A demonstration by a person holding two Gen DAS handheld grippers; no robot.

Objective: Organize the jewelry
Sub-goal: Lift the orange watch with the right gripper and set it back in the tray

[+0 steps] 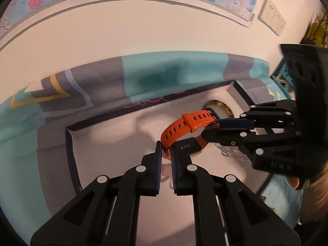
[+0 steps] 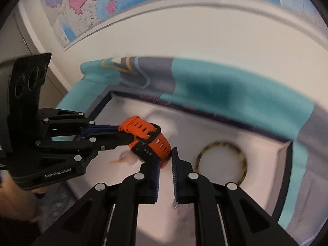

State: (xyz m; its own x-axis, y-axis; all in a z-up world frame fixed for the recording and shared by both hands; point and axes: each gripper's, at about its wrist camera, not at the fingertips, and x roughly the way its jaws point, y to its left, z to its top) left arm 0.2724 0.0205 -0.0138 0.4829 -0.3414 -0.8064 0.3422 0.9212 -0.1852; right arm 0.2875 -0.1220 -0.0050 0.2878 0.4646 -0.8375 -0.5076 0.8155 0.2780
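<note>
The left gripper (image 1: 166, 149) fills the foreground of its own view, black linkage arms with blue ribbed pads (image 1: 157, 160) pinched onto the orange strap of a smartwatch (image 1: 184, 127). The watch's dark case, with a gold-coloured edge, sits just beyond the right-hand pad. From the other side, the right gripper (image 1: 207, 129) reaches in and its jaws are drawn together on the strap near the black buckle, so both tongs hold the same watch, which hangs above the white lining of an open jewelry box (image 1: 70, 143). In the right wrist view the right gripper's pads (image 2: 175, 164) bracket the strap's edge, though blur leaves the contact unclear there. The left gripper's body (image 2: 57, 173) bears the white lettering "GenRobot.AI", and a hand (image 2: 14, 201) grasps it from below. A gold bangle (image 2: 222, 162) lies flat in the box's far corner, apart from the watch. The box rests on a teal and grey patterned cloth (image 1: 155, 73). A colourful wall map (image 2: 86, 2) hangs behind; its print is too small to read
</note>
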